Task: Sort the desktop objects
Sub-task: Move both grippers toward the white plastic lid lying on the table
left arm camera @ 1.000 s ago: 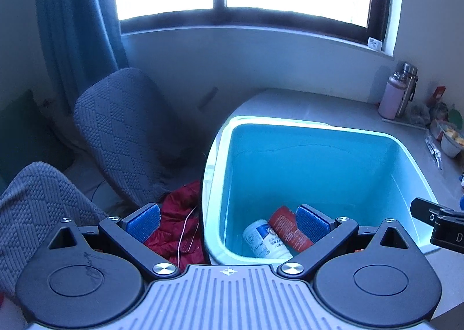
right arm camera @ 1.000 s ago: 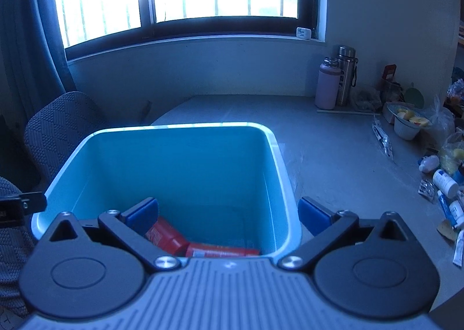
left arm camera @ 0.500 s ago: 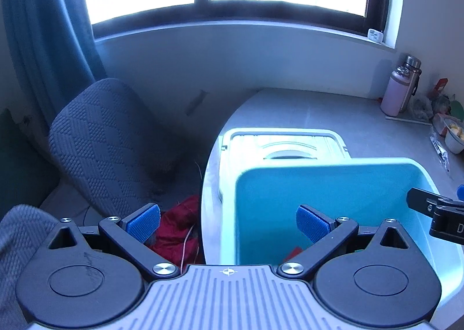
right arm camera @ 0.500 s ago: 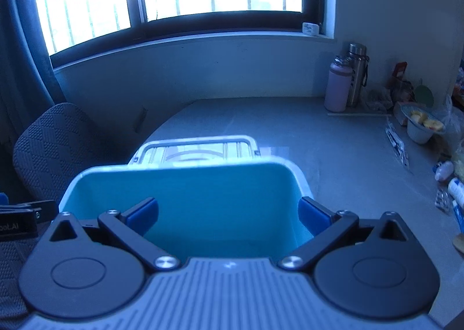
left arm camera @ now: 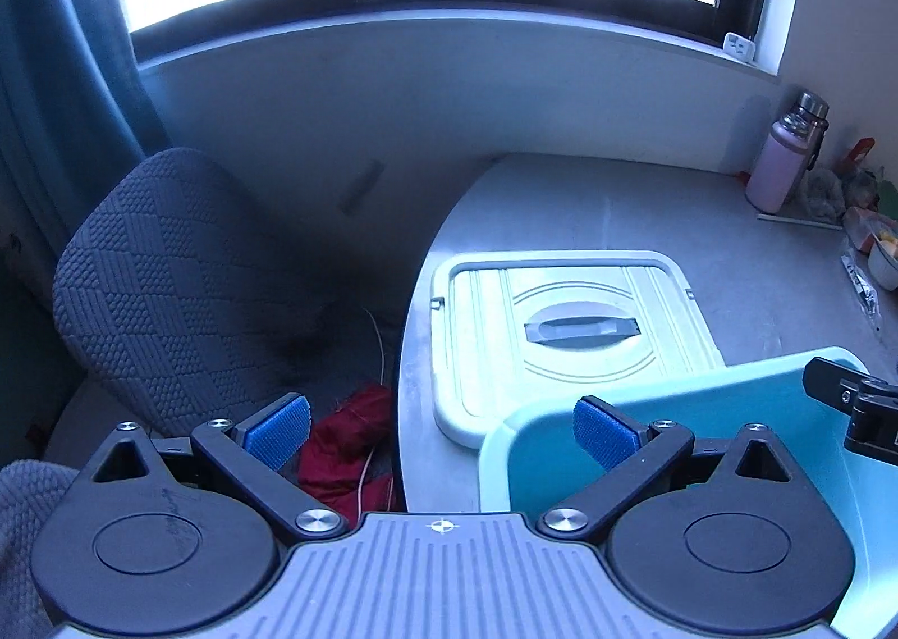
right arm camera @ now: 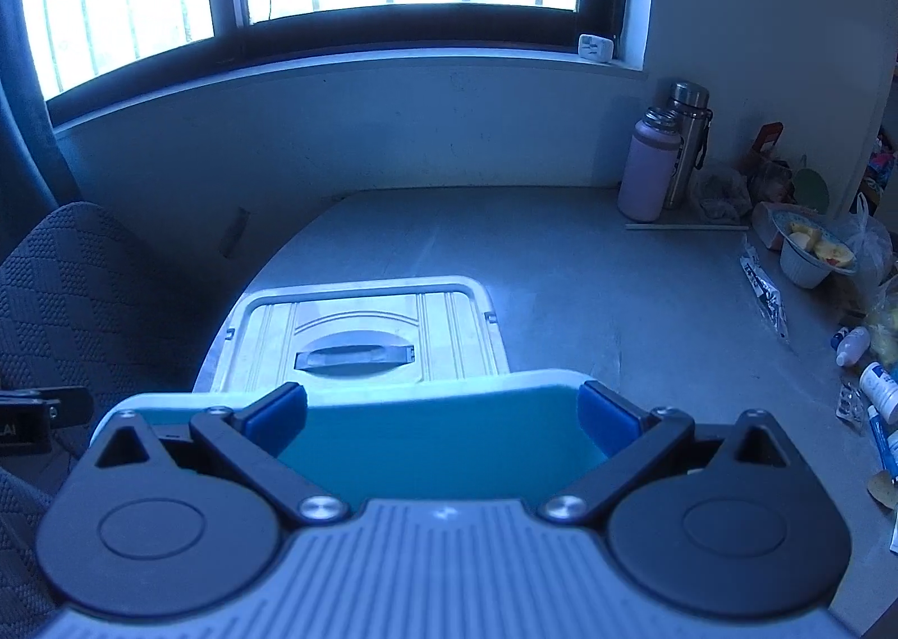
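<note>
A teal storage bin (left arm camera: 701, 414) sits close under both grippers; only its far rim and inner wall show (right arm camera: 438, 414). Its pale green lid (left arm camera: 561, 324) with a grey handle lies flat on the grey desk beyond it, and also shows in the right wrist view (right arm camera: 359, 341). My left gripper (left arm camera: 443, 431) is open and empty over the bin's left corner. My right gripper (right arm camera: 443, 414) is open and empty over the bin's far rim. The bin's contents are hidden.
Two bottles (right arm camera: 662, 161) stand at the back right by the wall. A bowl (right arm camera: 808, 251), bags, small bottles and tubes (right arm camera: 875, 386) crowd the desk's right edge. A grey chair (left arm camera: 168, 279) and red cloth (left arm camera: 348, 442) lie left of the desk.
Both grippers have pulled back and risen from the bin. The items inside have dropped out of view and the lid beyond the bin has come into view.
</note>
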{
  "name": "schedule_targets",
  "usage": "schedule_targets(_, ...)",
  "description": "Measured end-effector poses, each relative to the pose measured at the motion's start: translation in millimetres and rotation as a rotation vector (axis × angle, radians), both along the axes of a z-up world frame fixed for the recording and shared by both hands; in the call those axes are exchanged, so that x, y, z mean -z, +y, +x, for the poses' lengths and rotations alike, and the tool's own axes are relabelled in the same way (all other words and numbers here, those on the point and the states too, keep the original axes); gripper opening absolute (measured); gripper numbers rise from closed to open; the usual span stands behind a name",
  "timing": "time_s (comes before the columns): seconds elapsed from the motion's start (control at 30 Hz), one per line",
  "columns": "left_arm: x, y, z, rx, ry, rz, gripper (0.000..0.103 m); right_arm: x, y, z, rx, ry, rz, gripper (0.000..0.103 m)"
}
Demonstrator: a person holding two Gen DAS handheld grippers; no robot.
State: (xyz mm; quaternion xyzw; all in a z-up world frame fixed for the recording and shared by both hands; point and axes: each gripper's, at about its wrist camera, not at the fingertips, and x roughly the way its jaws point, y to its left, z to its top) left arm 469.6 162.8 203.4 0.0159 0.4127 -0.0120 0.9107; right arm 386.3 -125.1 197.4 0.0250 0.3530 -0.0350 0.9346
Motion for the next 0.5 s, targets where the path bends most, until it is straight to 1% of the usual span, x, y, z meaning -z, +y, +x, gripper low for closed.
schedule_targets(0.27, 6.0, -11.5, 31.4, 0.028, 0.026, 0.018, 0.101, -3.9, -1.0, 31.6, -0.007, 0.025, -0.026, 0.103)
schedule_targets(0.5, 11.2, -20.4, 58.5, 0.001, 0.049, 0.012, 0.102, -1.3, -6.5, 65.4, -0.03, 0.048, -0.01, 0.103)
